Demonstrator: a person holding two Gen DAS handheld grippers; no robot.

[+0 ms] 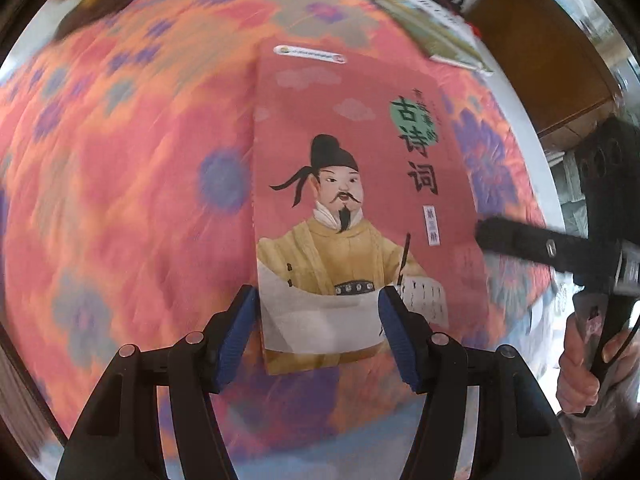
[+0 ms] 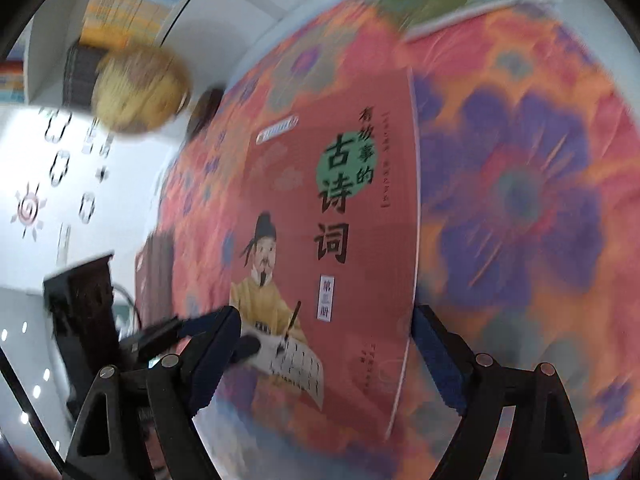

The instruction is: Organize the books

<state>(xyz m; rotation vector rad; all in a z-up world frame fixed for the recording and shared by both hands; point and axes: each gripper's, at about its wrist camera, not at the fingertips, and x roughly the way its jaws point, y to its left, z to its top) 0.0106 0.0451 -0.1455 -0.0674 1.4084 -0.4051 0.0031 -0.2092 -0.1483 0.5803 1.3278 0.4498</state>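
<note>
Cloth (image 1: 132, 184) with big purple flowers on pink and orange covers the round table (image 1: 534, 152), and only the table's white edge peeks out past it. In the middle of the cloth lies the red book (image 1: 352, 184) — flat, front cover up. Its cover shows a man in a yellow robe writing with a brush, with large dark Chinese letters down one side and a green circle near the top.

At the far edge of the table sits a green book (image 1: 424, 24), lying flat too, well apart from the red one. A round brown thing (image 2: 138, 90) sits at another edge of the table; it is too blurry to name. Behind it, stacked books (image 2: 132, 4) fill a white shelf.

The left gripper (image 1: 318, 330) hangs above the near end of the red book. Its blue pads stand partly apart and hold nothing.

The right gripper (image 2: 326, 354) hangs over the book's right side — its jaws are spread wide and empty, one finger just past the book's edge. In the left wrist view a hand (image 1: 580, 364) grips its handle.
</note>
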